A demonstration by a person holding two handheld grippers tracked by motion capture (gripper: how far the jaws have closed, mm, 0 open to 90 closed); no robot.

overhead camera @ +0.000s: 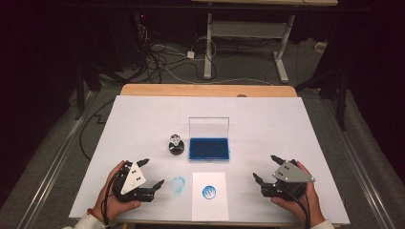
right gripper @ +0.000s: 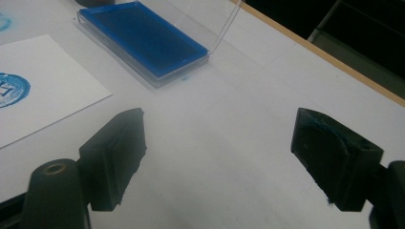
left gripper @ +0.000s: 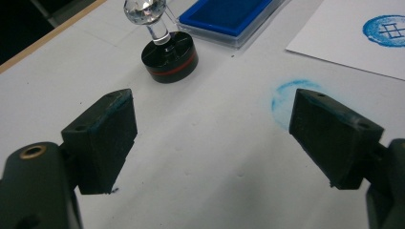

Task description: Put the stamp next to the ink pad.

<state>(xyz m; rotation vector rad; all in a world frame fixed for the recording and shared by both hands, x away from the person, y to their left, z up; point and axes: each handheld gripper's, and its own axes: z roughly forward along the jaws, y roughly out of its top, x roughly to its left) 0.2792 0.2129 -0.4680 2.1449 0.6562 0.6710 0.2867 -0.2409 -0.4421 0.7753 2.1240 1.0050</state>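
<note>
From above, I see the stamp (overhead camera: 176, 144) upright on the counter (overhead camera: 296, 138), just left of the ink pad (overhead camera: 208, 148). My left claw (overhead camera: 153, 172) and right claw (overhead camera: 267, 168) both gape, empty. Left gripper view: stamp (left gripper: 168, 55) ahead, untouched. Right gripper view: ink pad (right gripper: 143, 43) ahead.

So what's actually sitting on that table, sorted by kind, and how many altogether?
Stamp: 1
Blue ink pad with its clear lid up: 1
Sheet of paper bearing a blue print: 1
Hand-held grippers, left gripper and right gripper, both open: 2
Total: 5
</note>
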